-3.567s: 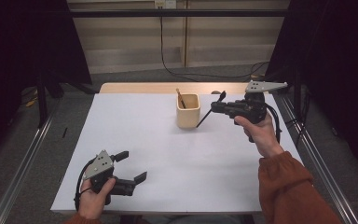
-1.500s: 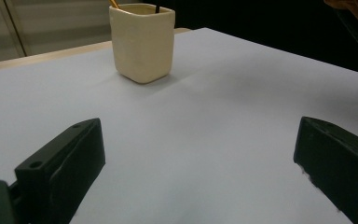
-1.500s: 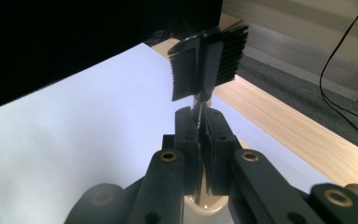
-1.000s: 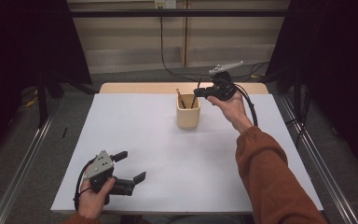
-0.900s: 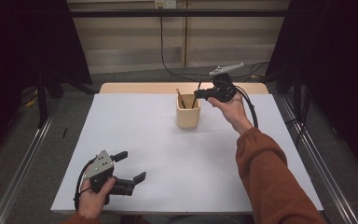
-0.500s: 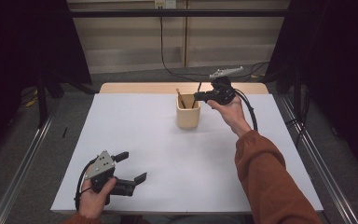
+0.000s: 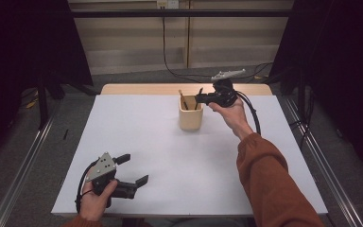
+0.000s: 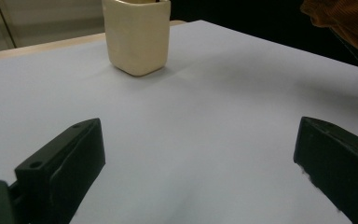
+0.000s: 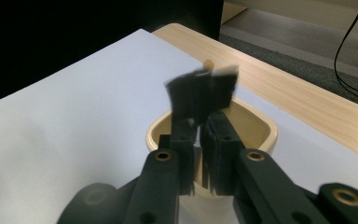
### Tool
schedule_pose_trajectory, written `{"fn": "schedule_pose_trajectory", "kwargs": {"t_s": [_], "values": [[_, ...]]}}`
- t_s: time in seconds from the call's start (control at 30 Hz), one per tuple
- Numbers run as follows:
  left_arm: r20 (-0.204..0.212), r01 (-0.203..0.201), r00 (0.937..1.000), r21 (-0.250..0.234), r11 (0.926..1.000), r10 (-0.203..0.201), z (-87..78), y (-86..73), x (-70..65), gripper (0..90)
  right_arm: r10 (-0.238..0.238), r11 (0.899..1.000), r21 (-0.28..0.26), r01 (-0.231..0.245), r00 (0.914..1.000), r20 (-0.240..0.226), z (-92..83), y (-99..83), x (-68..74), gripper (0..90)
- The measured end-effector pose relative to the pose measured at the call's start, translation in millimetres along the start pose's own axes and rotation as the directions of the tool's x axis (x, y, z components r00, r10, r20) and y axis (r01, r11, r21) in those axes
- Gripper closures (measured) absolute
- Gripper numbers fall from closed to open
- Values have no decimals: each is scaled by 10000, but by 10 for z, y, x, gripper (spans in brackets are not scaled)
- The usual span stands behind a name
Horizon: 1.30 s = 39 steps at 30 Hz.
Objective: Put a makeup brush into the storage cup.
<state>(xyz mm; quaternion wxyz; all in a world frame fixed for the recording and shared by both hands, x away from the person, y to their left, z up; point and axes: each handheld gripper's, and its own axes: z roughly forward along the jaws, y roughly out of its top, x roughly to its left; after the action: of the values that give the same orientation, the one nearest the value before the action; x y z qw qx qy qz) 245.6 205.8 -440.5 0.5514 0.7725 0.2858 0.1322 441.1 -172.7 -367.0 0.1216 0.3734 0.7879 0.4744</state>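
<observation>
The cream cup (image 7: 191,116) stands upper centre in the high view on the worktop. A thin dark stick (image 7: 199,93) in it looks light, stiff and slippery, and is best pinched near its top. Our right tool (image 7: 197,98) hovers there, its jaws just eased apart yet nearly together. Blur hides any grip. Our left tool (image 7: 133,169) gapes empty.
</observation>
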Motion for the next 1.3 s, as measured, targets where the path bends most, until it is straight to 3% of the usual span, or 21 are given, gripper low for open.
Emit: {"fn": "schedule_pose_trajectory", "kwargs": {"t_s": [0.17, 0.3, 0.5, 0.8, 0.93, 1.03, 1.13, 1.3], "values": [[-33, 15, 10000, -49, 10000, -15, -10, -3, 6, 18, 188, 9998, -100, -187, 9998, 102, -2, -22, -10, 717], [21, 93, 10000, -89, 9999, -93, -6, 3, 16, 18, 214, 9994, -267, -211, 9997, 124, -11, -69, -17, 602], [-57, 136, 9999, -153, 9998, -137, 18, 27, 47, 19, 336, 9979, -564, -321, 9991, 251, -3, -127, -25, 356], [-108, 232, 9997, -246, 9994, -234, 24, 31, 60, 19, 315, 9955, -913, -262, 9979, 569, -14, -171, -18, 81], [-149, 272, 9995, -322, 9991, -277, 7, 30, 80, 19, 458, 9922, -1170, -418, 9984, 318, -16, -174, 0, 33], [-226, 268, 9994, -342, 9991, -276, -7, 32, 86, 19, 99, 9939, -1096, -74, 9997, 230, -15, -172, 41, 19], [-238, 218, 9995, -313, 9993, -226, -19, 35, 75, 19, 248, 9917, -1267, -211, 9993, 274, -31, -171, 21, 29], [-316, 269, 9991, -384, 9989, -282, -48, 23, 73, 19, 118, 9890, -1478, -16, 9976, 684, -62, -193, 70, 46]]}}
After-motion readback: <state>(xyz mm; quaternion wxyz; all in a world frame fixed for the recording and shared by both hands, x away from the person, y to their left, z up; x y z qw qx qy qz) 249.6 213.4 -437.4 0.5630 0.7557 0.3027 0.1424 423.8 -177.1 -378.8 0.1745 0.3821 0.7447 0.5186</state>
